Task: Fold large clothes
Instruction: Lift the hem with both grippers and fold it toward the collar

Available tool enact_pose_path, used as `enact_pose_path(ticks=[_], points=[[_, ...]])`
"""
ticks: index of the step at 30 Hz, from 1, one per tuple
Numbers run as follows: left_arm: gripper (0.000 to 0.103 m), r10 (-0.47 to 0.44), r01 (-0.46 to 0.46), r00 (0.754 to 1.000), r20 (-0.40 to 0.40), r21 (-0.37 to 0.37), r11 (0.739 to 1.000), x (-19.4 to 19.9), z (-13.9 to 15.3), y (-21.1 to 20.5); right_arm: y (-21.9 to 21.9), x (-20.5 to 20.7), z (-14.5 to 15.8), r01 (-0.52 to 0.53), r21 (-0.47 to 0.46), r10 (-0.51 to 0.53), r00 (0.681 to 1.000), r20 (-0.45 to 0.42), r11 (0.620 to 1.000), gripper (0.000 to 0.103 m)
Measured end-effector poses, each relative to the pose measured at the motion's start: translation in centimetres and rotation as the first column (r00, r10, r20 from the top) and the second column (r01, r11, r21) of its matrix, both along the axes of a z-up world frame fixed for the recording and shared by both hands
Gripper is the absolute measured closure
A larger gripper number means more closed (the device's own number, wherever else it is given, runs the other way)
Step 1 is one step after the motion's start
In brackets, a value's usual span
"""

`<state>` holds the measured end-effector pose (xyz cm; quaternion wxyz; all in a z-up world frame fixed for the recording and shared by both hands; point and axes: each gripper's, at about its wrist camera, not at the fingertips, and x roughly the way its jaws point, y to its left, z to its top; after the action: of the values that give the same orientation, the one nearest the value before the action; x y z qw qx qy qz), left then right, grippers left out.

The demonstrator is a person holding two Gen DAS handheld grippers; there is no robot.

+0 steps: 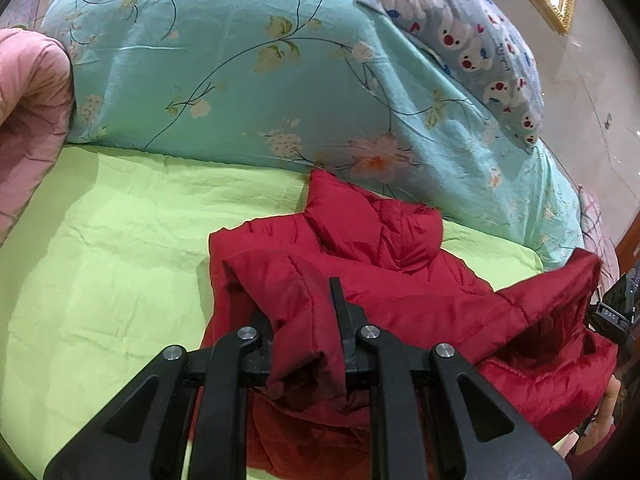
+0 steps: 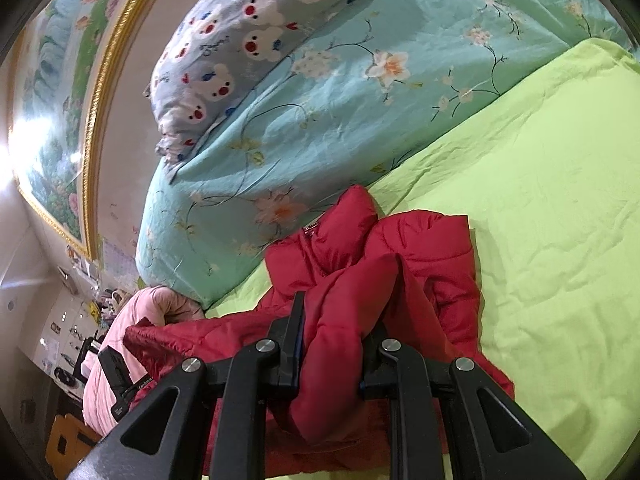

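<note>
A red puffer jacket [image 1: 400, 280] lies rumpled on a lime-green bed sheet [image 1: 100, 260], toward the 5 o'clock part of the left wrist view, its collar pointing to 12 o'clock and touching a turquoise floral quilt [image 1: 240, 80] heaped along the far side of the bed. On that quilt, at 1 o'clock, rests a grey-blue pillow printed with white bears [image 1: 460, 40]. A pink quilt [image 1: 28, 120] bulges in at 9 o'clock. A gold picture frame [image 1: 556, 0] hangs on the wall at 1 o'clock.

The left hand-held gripper [image 1: 304, 320] is narrowed on a padded fold of the jacket, which bunches up between its black fingers and droops below them. The right hand-held gripper [image 2: 340, 332] likewise pinches a thick fold of the same jacket, red fabric filling the gap between its fingers and spilling toward 6 o'clock. In the right wrist view the jacket sits at centre, the sheet stretching to 3 o'clock and the floral quilt rising toward 12 o'clock. Part of the other gripper's black body shows at 8 o'clock, beside the jacket's edge.
</note>
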<state>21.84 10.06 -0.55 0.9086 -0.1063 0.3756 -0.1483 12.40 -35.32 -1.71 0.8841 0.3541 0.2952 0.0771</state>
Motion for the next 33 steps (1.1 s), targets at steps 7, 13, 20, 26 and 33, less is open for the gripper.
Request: enact_pose_path(ticks=[7,13,20,26,33], points=[[0.088,0.015,-0.015,1.0,-0.025,0.019,1.0,3.2,-1.1,-0.7,-0.8,3.6,-1.3,0.025,0.006,-0.025,0.999,-0.033,1.0,0.085],[0.088,0.036,-0.035,0.998,-0.044,0.037,0.999,6.5,-2.1,-0.9,-1.7,6.6,-2.5,0.057,0.012,-0.056,0.997,-0.062,0.998,0.085],[0.088,0.048,-0.044,0.996,-0.072,0.063,0.997,10.0,-3.7,-1.6,-2.5,10.1,-4.1,0.083,0.008,-0.082,0.991,-0.101,0.996,0.085],[0.088,0.056,-0.049,0.996,-0.073,0.091,0.995,12.1,-4.5,-2.0,-2.7,12.4,-4.9,0.093,-0.009,-0.094,0.989,-0.111,0.996,0.085],[0.087,0.065,-0.055,0.995,-0.081,0.127,0.99,14.1,-5.8,-2.4,-3.3,14.4,-5.8,0.109,-0.019,-0.111,0.986,-0.122,0.994,0.085]])
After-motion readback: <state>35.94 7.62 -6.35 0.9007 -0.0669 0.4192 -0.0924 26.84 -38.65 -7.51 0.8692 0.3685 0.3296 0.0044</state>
